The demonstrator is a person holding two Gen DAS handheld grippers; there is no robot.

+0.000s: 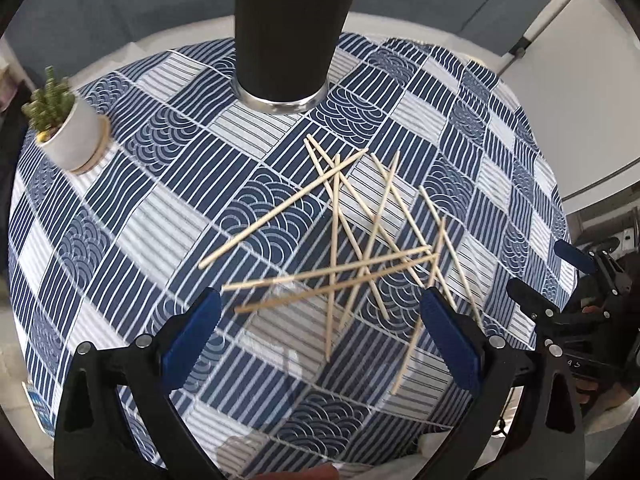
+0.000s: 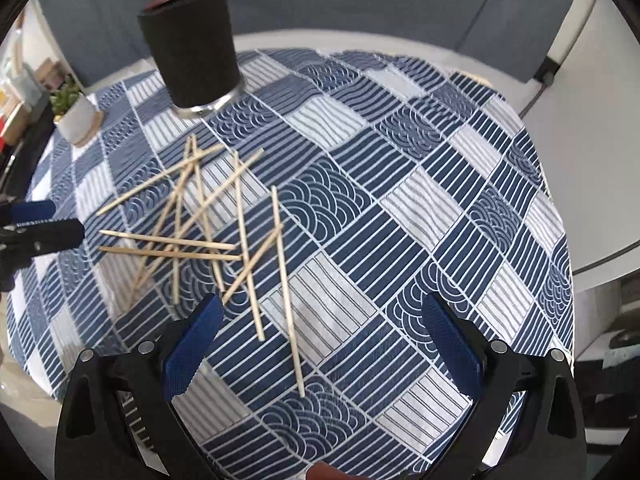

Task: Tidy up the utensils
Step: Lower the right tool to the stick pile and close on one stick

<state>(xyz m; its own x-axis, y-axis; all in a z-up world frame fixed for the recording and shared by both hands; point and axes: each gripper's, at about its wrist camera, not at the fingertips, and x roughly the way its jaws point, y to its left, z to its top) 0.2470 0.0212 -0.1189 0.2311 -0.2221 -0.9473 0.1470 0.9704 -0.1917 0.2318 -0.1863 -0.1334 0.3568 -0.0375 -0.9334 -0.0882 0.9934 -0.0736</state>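
Several wooden chopsticks (image 1: 352, 240) lie crossed in a loose pile on the blue-and-white patterned tablecloth (image 1: 132, 216). A black cylindrical holder (image 1: 288, 28) with a metal base stands behind the pile. My left gripper (image 1: 320, 312) is open and empty, just above the near end of the pile. In the right wrist view the pile (image 2: 208, 232) lies to the left and the holder (image 2: 192, 48) at the back left. My right gripper (image 2: 320, 316) is open and empty, over the cloth to the right of the pile, with two chopsticks reaching between its fingers.
A small green plant in a white pot (image 1: 68, 128) stands at the table's far left; it also shows in the right wrist view (image 2: 76, 112). The right gripper's body (image 1: 576, 292) shows at the right table edge. A white wall panel (image 2: 592, 120) stands beyond the table's right side.
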